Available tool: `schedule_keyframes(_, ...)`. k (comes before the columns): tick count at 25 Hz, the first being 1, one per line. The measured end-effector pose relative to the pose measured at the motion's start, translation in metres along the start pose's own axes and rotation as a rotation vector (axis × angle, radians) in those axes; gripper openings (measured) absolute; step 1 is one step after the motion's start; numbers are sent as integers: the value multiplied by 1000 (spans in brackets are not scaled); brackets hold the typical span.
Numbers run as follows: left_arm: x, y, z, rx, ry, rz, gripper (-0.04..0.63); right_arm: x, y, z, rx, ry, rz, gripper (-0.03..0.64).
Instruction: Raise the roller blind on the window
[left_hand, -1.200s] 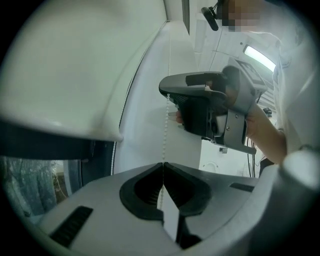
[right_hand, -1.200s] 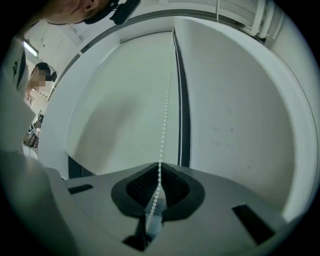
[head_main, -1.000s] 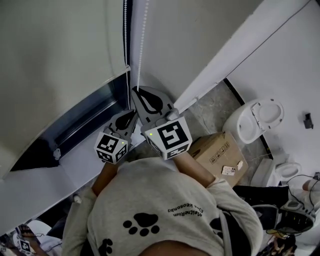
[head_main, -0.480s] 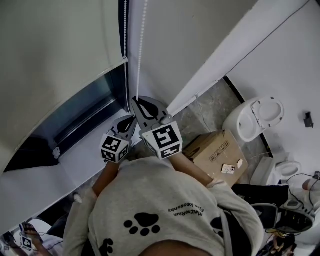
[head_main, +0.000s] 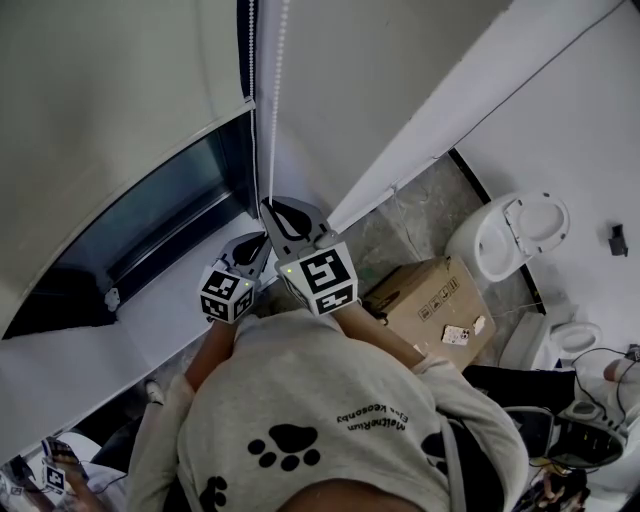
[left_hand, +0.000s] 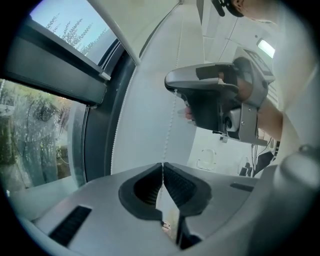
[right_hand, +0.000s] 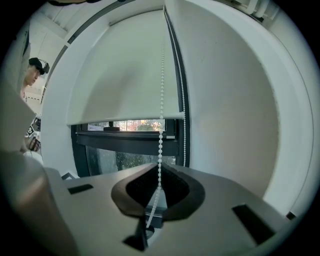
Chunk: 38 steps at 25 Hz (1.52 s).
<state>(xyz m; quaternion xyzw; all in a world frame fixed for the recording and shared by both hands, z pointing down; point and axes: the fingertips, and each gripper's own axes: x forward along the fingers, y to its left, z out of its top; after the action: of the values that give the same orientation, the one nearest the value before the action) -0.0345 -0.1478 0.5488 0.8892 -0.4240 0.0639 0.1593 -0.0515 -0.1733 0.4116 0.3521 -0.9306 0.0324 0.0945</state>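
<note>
At the window (right_hand: 117, 159), left gripper (left_hand: 162, 166) and right gripper (right_hand: 159, 174) sit lower, both clamped on the bead chain (right_hand: 161, 120) — blind (right_hand: 125, 75) hem is higher, so the raise is progressing.

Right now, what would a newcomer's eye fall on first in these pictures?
The left gripper and the right gripper are both shut on the bead chain beside the window. The roller blind hangs partly down over it. A cardboard box stands on the floor near a toilet.
</note>
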Motion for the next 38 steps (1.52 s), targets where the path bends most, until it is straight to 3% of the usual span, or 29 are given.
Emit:
schedule_keyframes(2,-3,-4,3,-2,-15,-21,17,-1,-1,0,1,0,1,20)
schedule_keyframes(5,-10,-11,18,26,-47,-35,103,0,-2,0,3,-6,-2,19)
schedule_keyframes(12,-40,-11,79,50,-137,3,103,-1,-2,2,-4,-22,5,20)
schedule_keyframes(17,-61,-12,134,123,-177,29,103,0,-2,2,1,-29,12,20)
schedule_keyframes(24,-68,-33,207,179,-236,-67,103,4,4,2,-5,-37,17,19)
schedule_keyframes(34,-53,-42,280,290,-291,-100,100,9,4,1,-9,-37,22,20)
schedule_keyframes(38,-24,-51,294,323,-278,-115,21,6,-17,-2,-8,-35,20,20)
